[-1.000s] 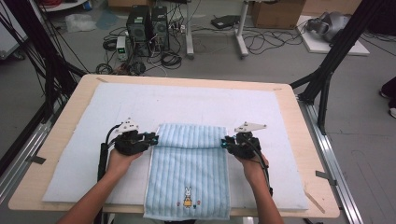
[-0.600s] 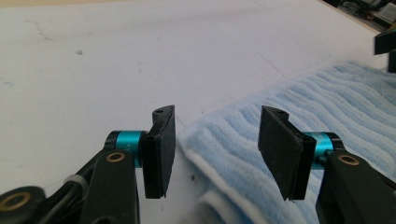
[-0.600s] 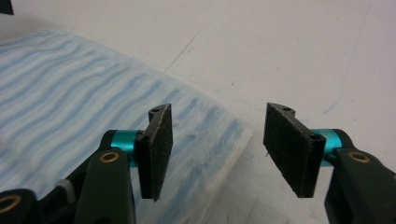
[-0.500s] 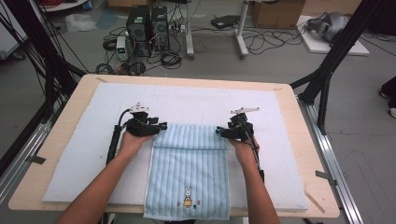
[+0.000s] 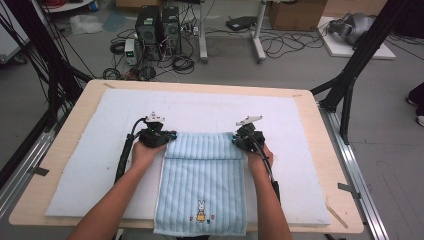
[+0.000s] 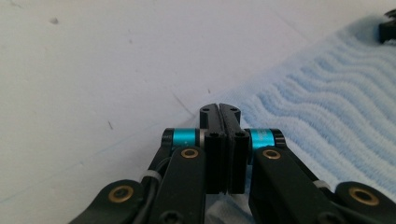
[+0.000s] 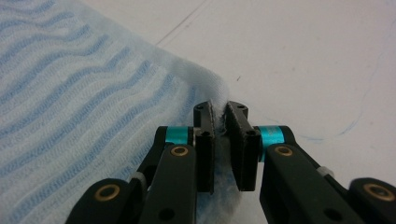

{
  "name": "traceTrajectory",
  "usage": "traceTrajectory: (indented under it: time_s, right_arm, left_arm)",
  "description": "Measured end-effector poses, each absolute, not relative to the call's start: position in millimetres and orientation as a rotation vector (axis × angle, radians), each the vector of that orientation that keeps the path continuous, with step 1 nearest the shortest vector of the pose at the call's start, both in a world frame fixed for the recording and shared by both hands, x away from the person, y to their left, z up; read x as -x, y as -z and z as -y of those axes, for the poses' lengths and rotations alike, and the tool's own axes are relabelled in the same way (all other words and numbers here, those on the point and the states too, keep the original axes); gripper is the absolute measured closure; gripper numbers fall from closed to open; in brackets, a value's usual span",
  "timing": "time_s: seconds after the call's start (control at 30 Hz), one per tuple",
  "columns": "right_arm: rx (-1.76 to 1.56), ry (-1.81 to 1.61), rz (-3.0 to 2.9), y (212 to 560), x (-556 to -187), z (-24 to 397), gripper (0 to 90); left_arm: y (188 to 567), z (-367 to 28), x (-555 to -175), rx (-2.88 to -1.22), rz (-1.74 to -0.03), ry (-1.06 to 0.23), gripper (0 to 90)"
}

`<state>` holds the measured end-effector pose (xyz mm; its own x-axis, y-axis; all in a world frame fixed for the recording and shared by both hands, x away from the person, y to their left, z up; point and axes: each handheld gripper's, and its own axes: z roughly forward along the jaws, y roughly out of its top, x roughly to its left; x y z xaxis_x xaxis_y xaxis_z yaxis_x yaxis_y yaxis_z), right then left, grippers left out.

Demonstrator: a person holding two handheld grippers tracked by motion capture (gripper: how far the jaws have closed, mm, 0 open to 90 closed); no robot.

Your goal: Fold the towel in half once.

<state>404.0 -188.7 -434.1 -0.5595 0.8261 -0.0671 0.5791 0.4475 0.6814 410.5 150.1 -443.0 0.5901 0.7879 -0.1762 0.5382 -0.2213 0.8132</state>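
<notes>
A light-blue striped towel (image 5: 202, 185) with a small rabbit stitched near its front edge lies on the white mat (image 5: 100, 170), its far end folded back in a flap. My left gripper (image 5: 172, 136) sits at the flap's far left corner. Its jaws (image 6: 219, 109) have just closed and meet tightly, with towel (image 6: 327, 102) beside them and a bit of cloth beneath. My right gripper (image 5: 235, 141) is at the far right corner. It too has just closed, and in the right gripper view (image 7: 220, 112) the towel's (image 7: 93, 93) frayed edge is pinched between its pads.
The mat covers most of a wooden table (image 5: 325, 165). Behind the table, computer towers (image 5: 157, 25), cables and boxes stand on the floor. Black frame legs (image 5: 350, 75) rise at both sides. The towel's front edge hangs at the table's near edge.
Both grippers moved away from the person along the towel's sides to the flap's far corners. Their jaws stood apart half a second ago and are closed now.
</notes>
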Motion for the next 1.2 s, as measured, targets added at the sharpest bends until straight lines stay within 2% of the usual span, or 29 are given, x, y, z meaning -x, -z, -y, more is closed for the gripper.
traceTrajectory:
  time_s: [0.27,0.53,0.8,1.2]
  right_arm:
    - [-1.13,-0.995,-2.218,414,-387,195,81.2]
    - [-1.003,-1.076,-2.219,394,-352,196,80.8]
    - [-0.979,-1.129,-2.255,407,-318,205,80.4]
    - [-0.98,-1.108,-2.355,429,-289,211,80.6]
  left_arm:
    - [419,-166,-397,-1.802,-0.996,-0.293,88.2]
    - [414,-178,-362,-1.766,-0.919,-0.26,88.1]
    - [426,-181,-336,-1.784,-0.892,-0.203,88.0]
    - [440,-180,-317,-1.872,-0.881,-0.102,87.6]
